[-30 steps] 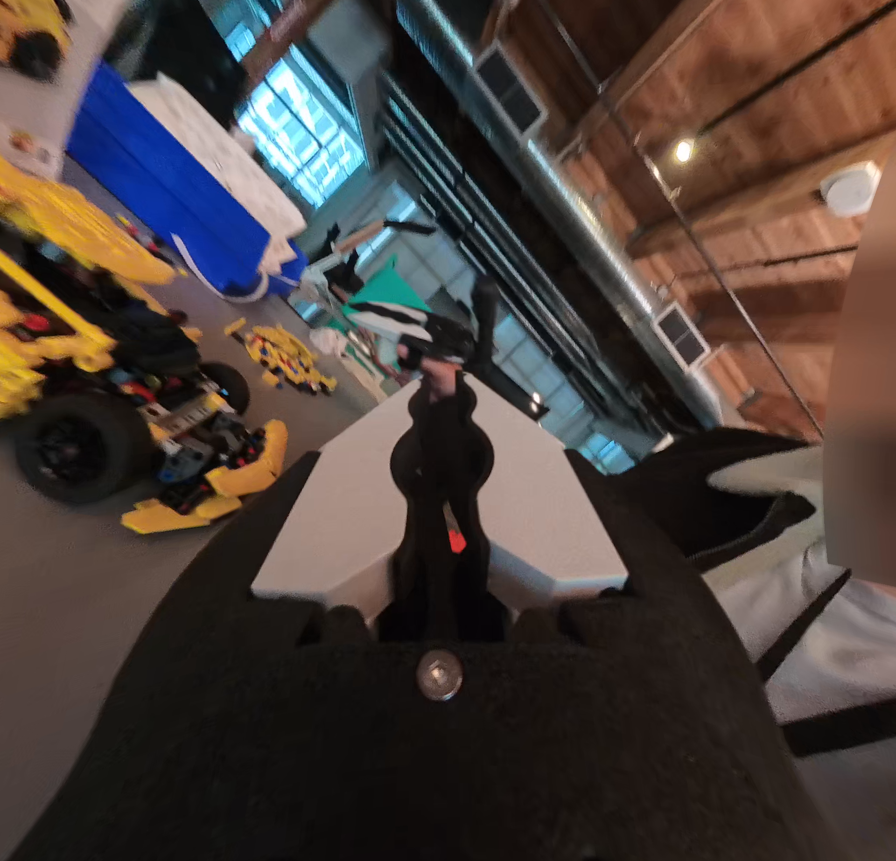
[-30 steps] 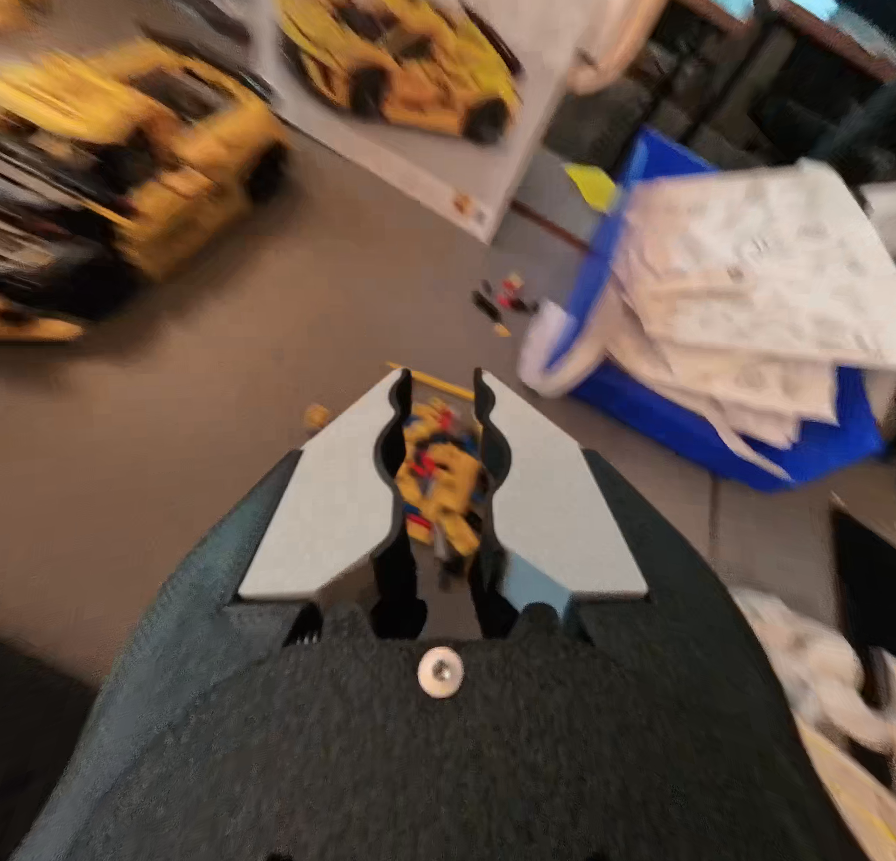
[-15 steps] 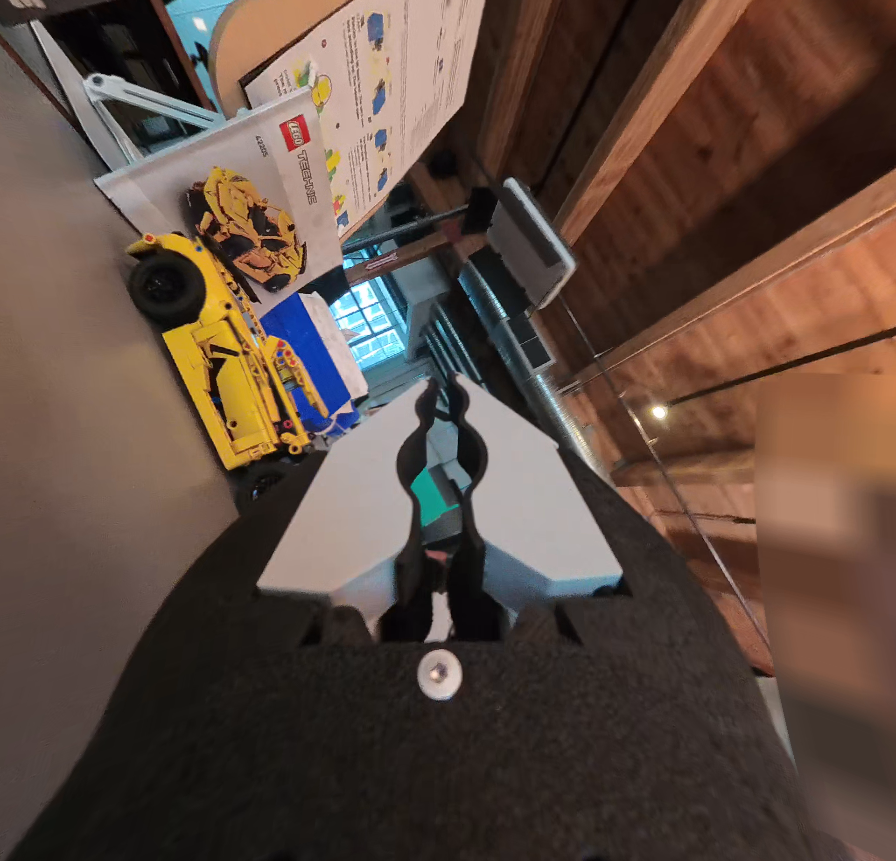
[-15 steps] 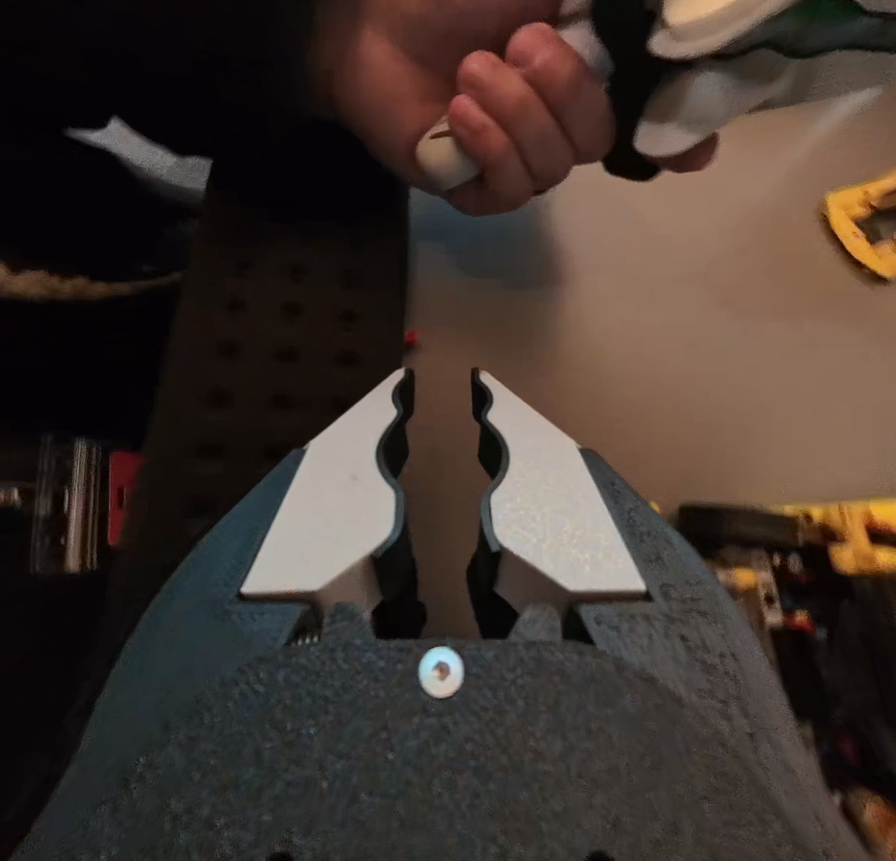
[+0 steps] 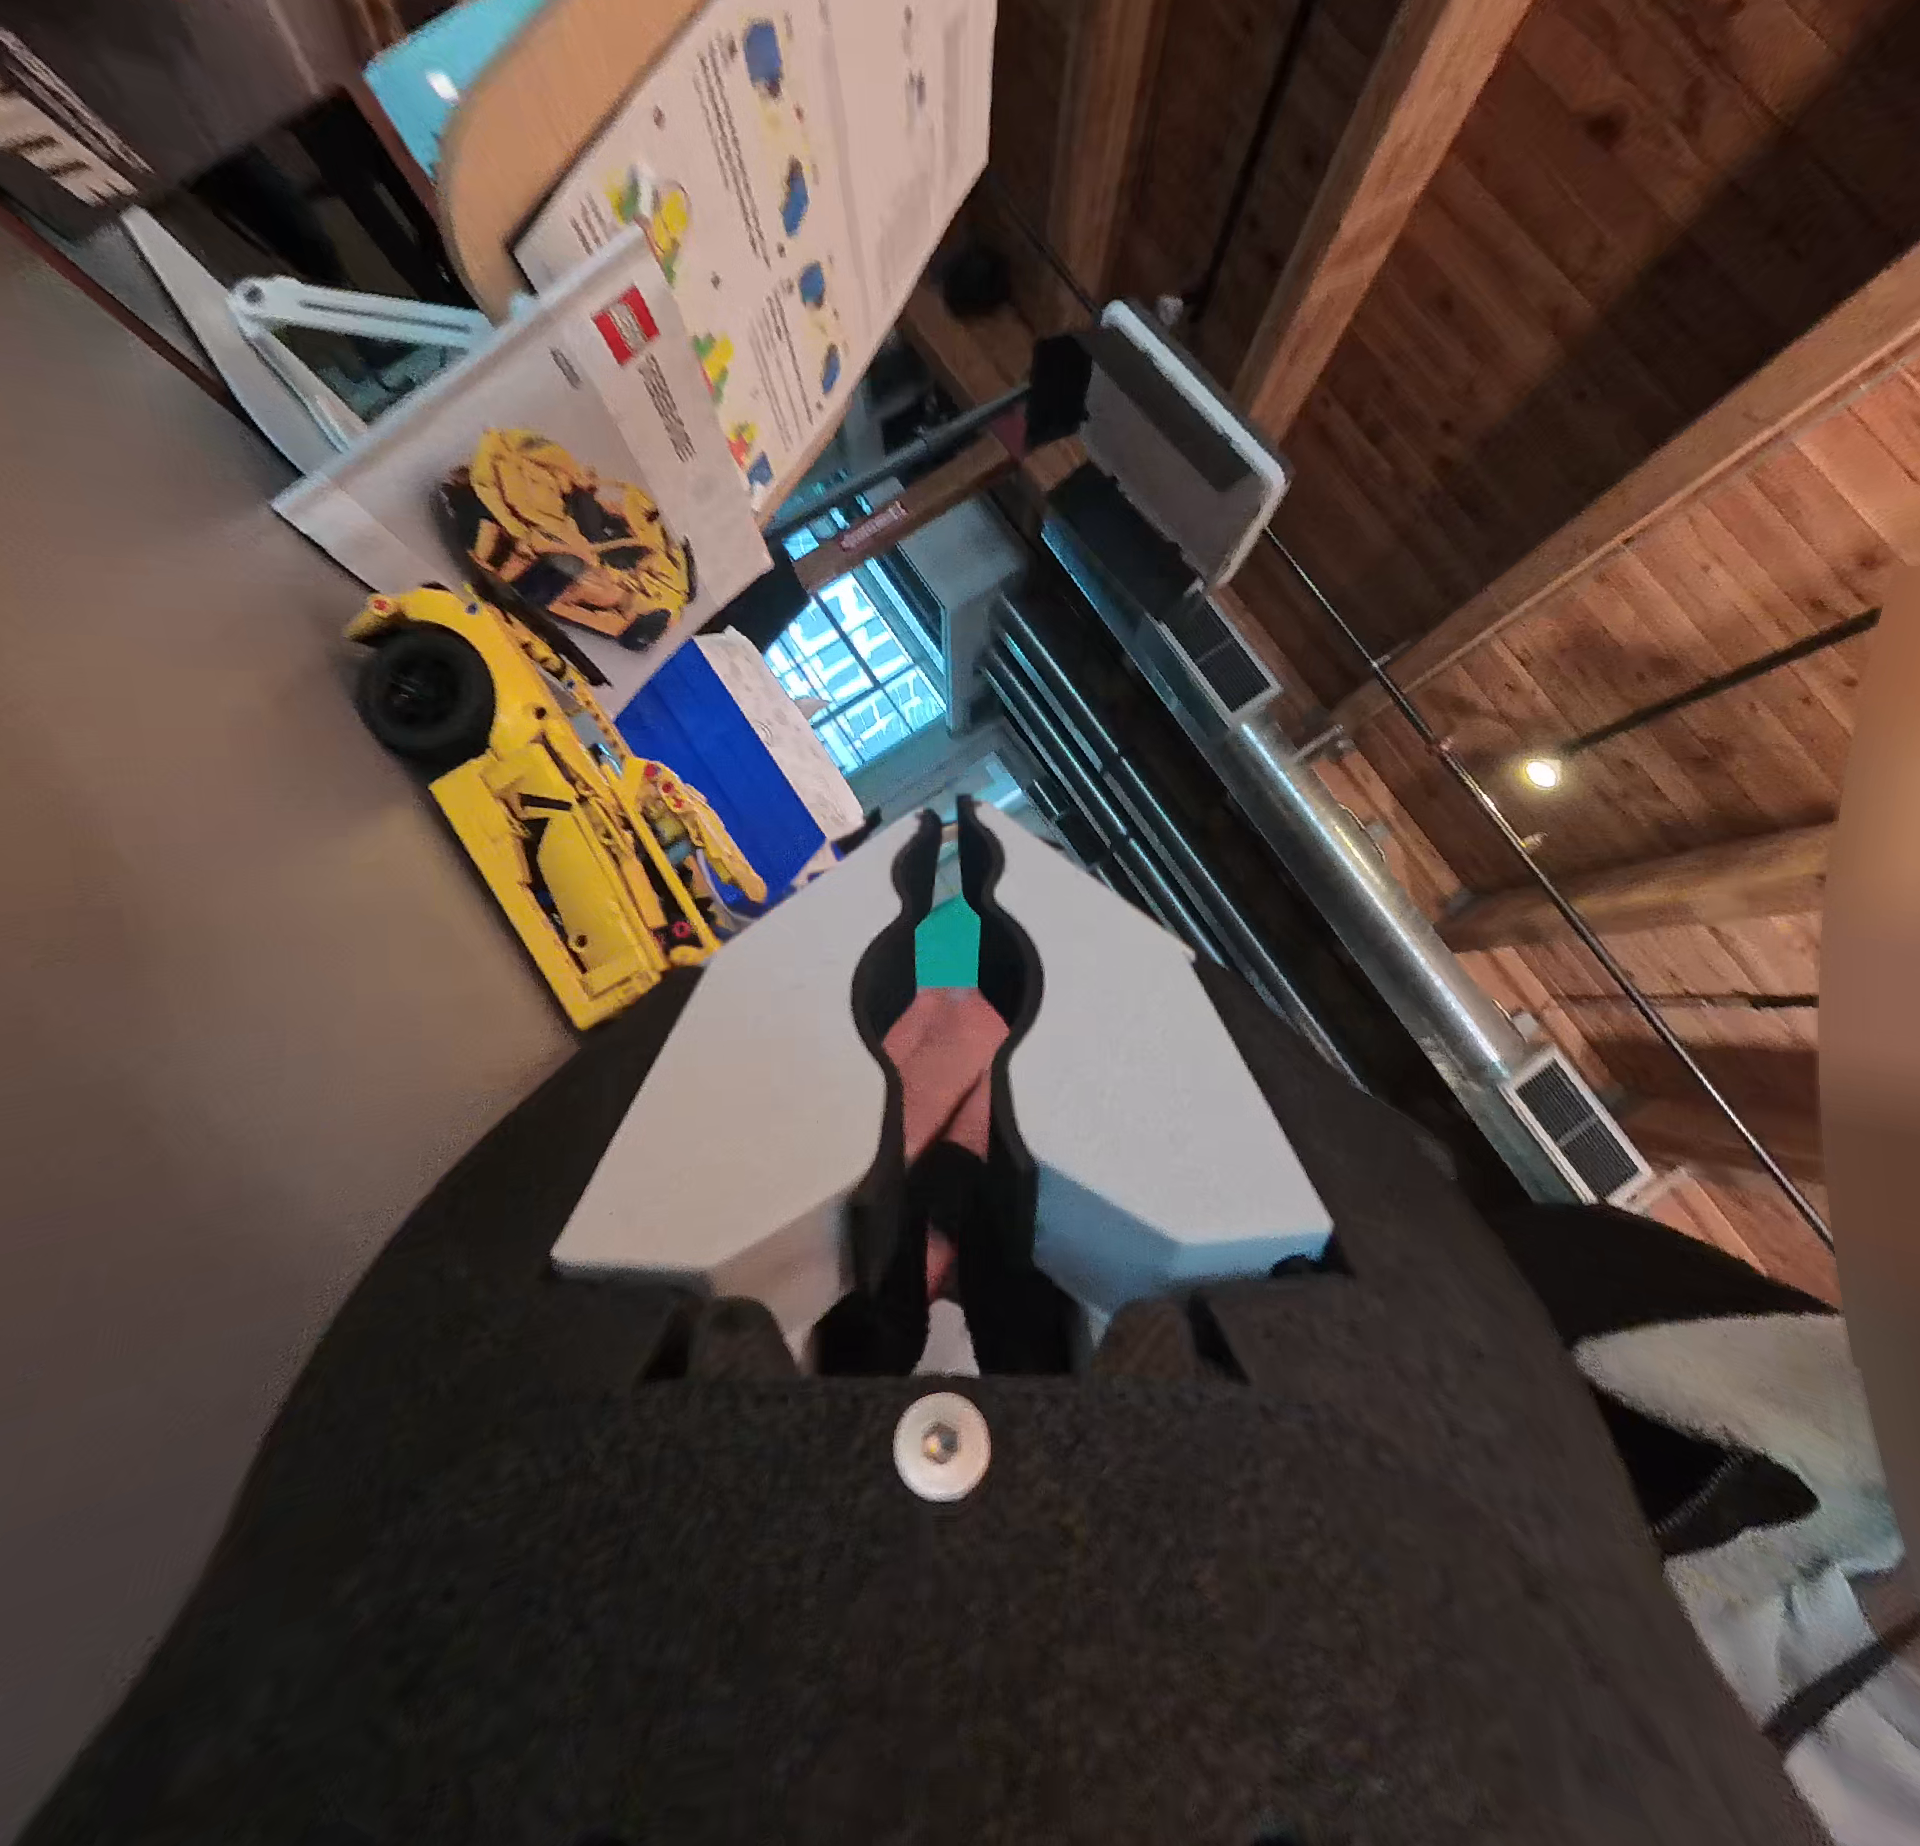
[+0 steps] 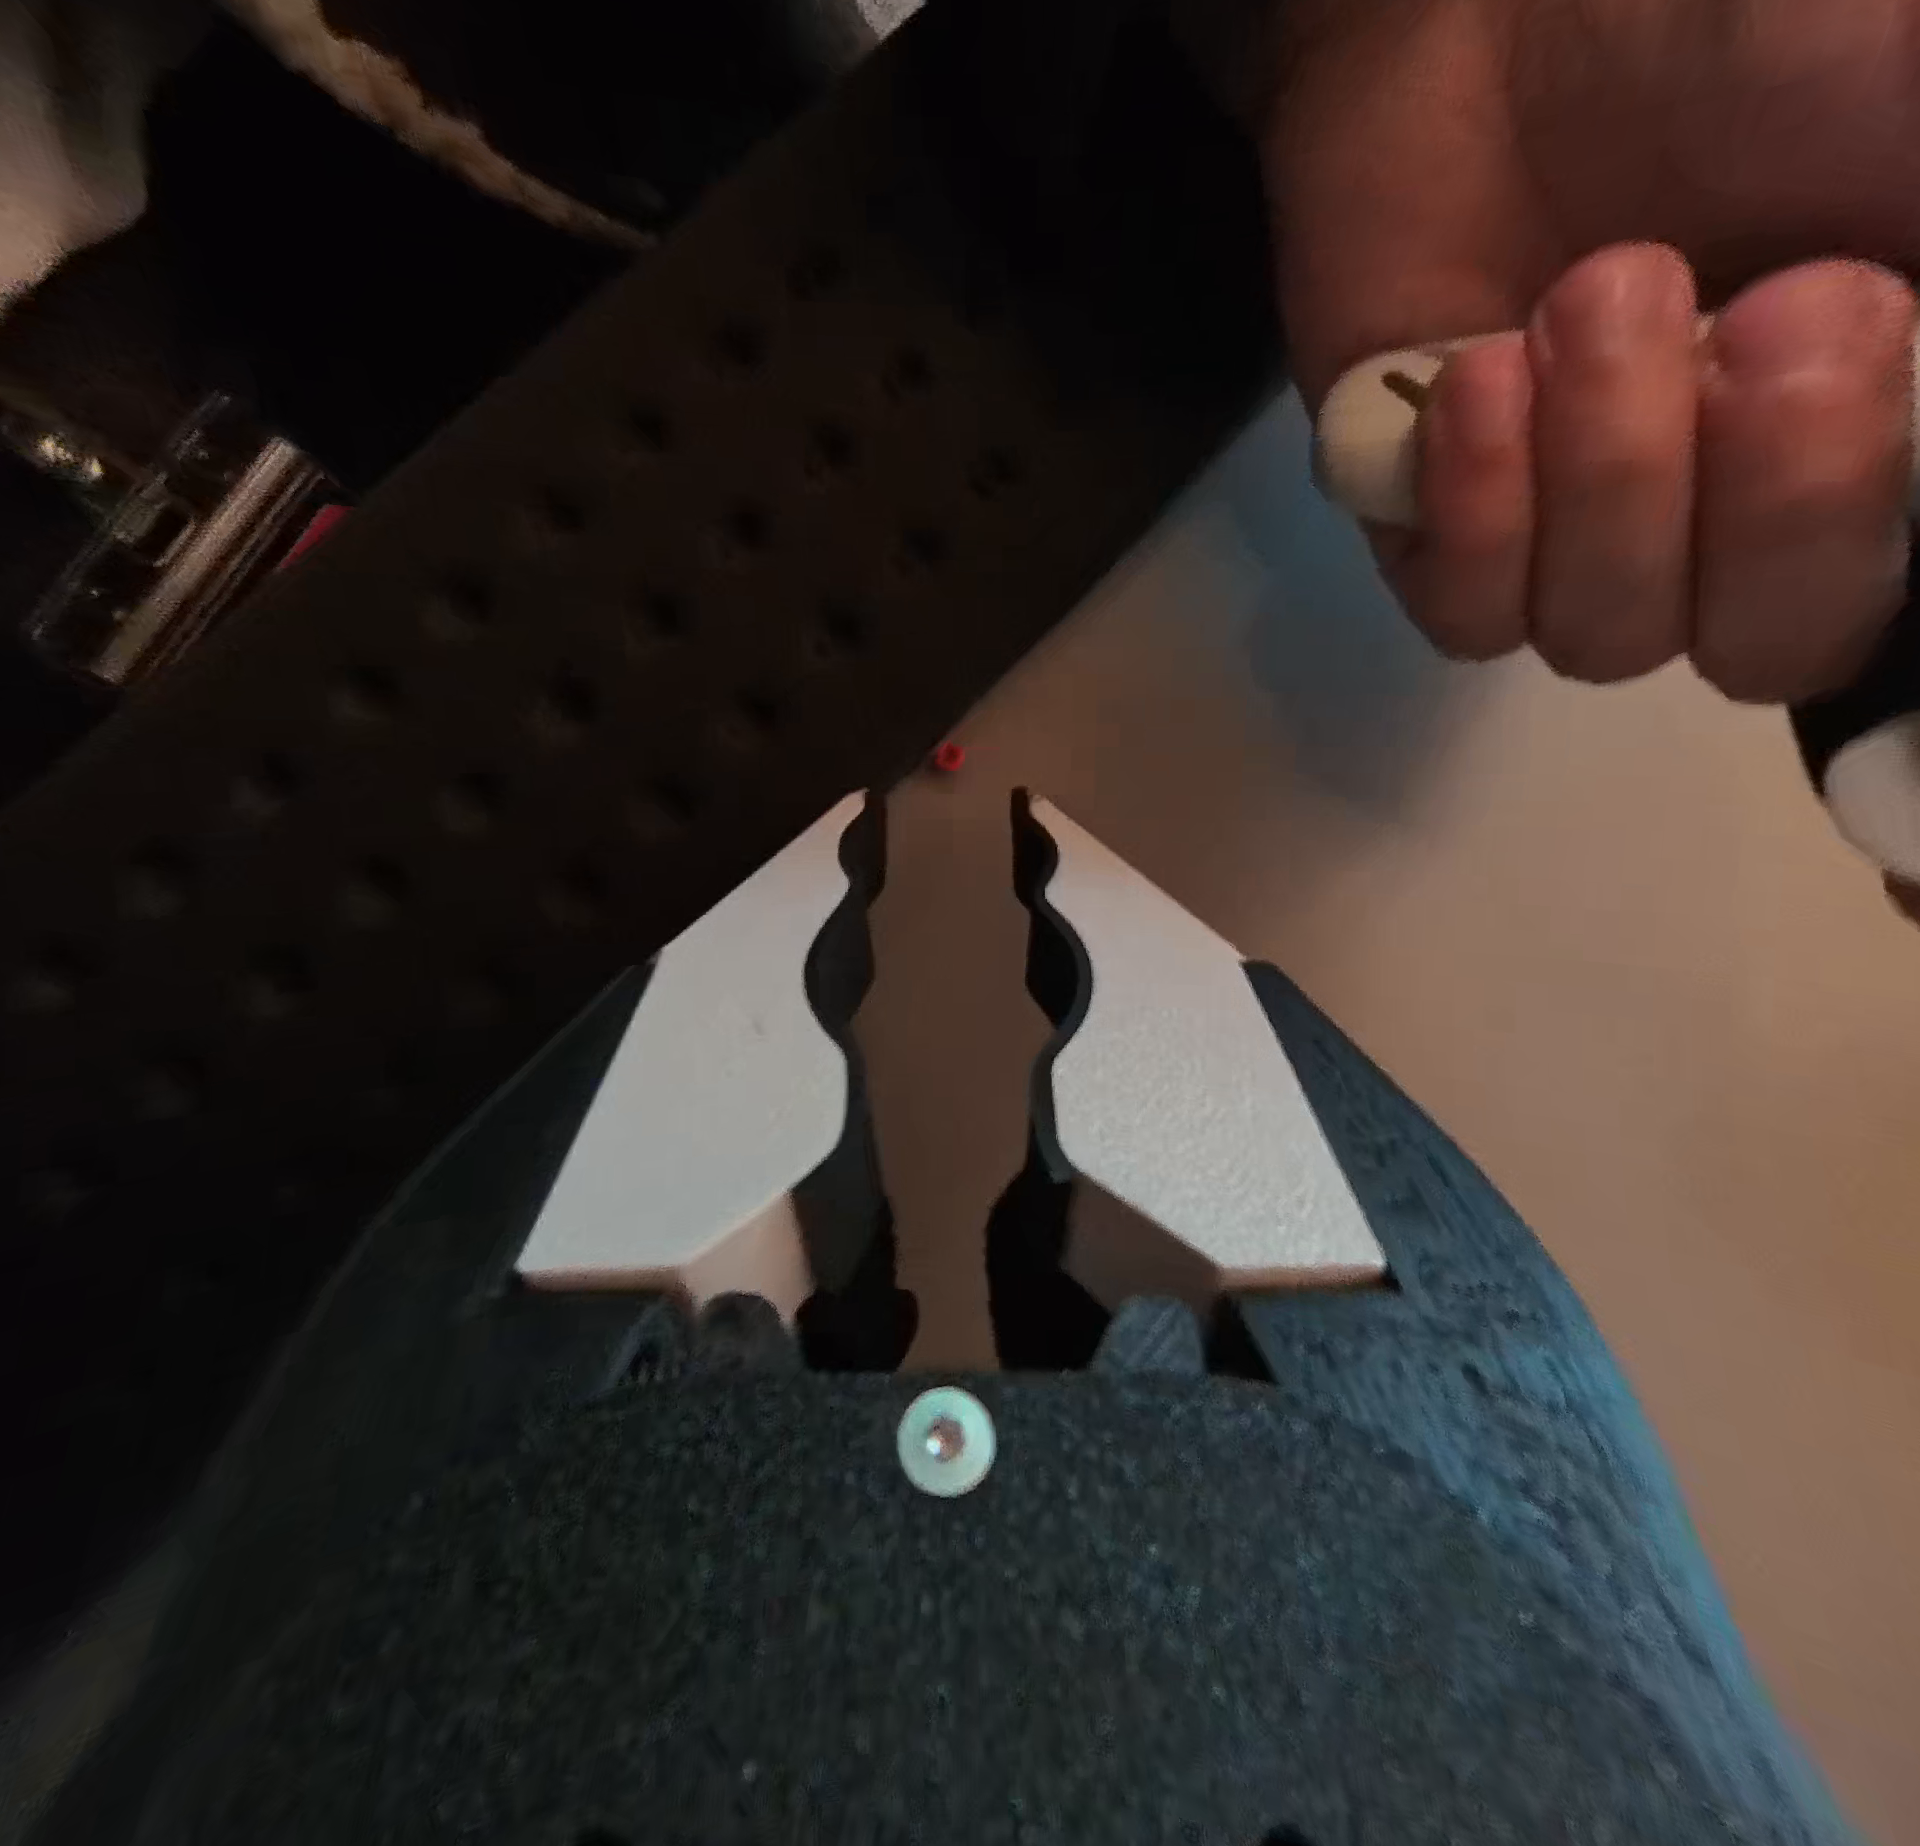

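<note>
Items I see, left wrist view, which is tilted:
- Yellow brick-built car [image 5: 551, 820], black wheels, on the grey table [image 5: 156, 861], far left.
- White box [image 5: 520, 466] printed with a yellow car, just beyond the model.
- Illustrated instruction sheet [image 5: 790, 165], farther still.
- Blue bin [image 5: 717, 757] of white papers, right of the car.
- Bright window [image 5: 852, 674], far back.
- Silver duct [image 5: 1351, 892], wooden beam [image 5: 1382, 165] and one lit lamp [image 5: 1541, 773], right.

Right wrist view:
- Black perforated panel [image 6: 623, 570], left, lying slantwise.
- Tiny red piece [image 6: 948, 755] on the beige surface [image 6: 1455, 965], at the panel's edge.
- Metal clasp [image 6: 156, 539], blurred, far left.
</note>
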Demonstrator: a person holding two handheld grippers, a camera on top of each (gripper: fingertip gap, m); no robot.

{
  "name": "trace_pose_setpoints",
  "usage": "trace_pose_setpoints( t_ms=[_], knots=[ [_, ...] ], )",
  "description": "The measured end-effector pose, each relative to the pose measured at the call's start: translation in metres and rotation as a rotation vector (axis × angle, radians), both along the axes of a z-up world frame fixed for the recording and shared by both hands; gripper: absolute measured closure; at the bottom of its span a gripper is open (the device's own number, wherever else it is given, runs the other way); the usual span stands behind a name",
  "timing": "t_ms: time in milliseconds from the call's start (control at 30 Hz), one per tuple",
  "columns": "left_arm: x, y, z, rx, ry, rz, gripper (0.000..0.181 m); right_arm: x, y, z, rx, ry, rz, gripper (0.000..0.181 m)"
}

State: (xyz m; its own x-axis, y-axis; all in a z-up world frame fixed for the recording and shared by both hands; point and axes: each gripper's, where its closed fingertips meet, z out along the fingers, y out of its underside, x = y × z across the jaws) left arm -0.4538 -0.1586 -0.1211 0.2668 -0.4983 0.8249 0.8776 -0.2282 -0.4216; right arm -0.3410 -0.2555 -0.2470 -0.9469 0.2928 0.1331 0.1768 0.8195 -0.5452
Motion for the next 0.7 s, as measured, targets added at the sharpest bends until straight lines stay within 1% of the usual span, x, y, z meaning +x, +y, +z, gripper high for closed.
trace_pose_setpoints(
  t_ms=[100,200,300,367,433,467,533,633,700],
  knots=[
    [0.009,0.000,0.002,0.011,0.055,-0.021,0.178,-0.007,-0.003,-0.007,0.061,0.022,0.044,0.164],
    [0.012,0.000,0.003,0.012,0.082,-0.019,0.178,-0.014,-0.011,-0.013,0.102,0.109,0.083,0.177],
    [0.010,0.000,0.003,0.014,0.058,-0.022,0.178,-0.018,-0.012,-0.014,0.146,0.187,0.090,0.178],
    [0.008,0.000,0.003,0.012,0.045,-0.018,0.178,-0.019,-0.012,-0.014,0.132,0.165,0.081,0.178],
    [0.007,0.000,0.003,0.013,0.040,-0.017,0.178,-0.017,-0.012,-0.013,0.102,0.103,0.053,0.179],
    [0.007,-0.001,0.003,0.014,0.039,-0.017,0.178,-0.017,-0.011,-0.011,0.082,0.079,0.025,0.181],
    [0.006,-0.001,0.003,0.012,0.039,-0.017,0.178,-0.017,-0.011,0.003,0.003,0.067,-0.024,0.181],
    [0.004,-0.002,0.001,0.006,0.036,-0.006,0.178,-0.012,0.001,0.030,-0.081,0.122,-0.104,0.181],
    [0.003,-0.001,0.002,0.008,0.029,-0.006,0.178,-0.011,0.010,0.039,-0.116,0.139,-0.191,0.181]
  ],
)
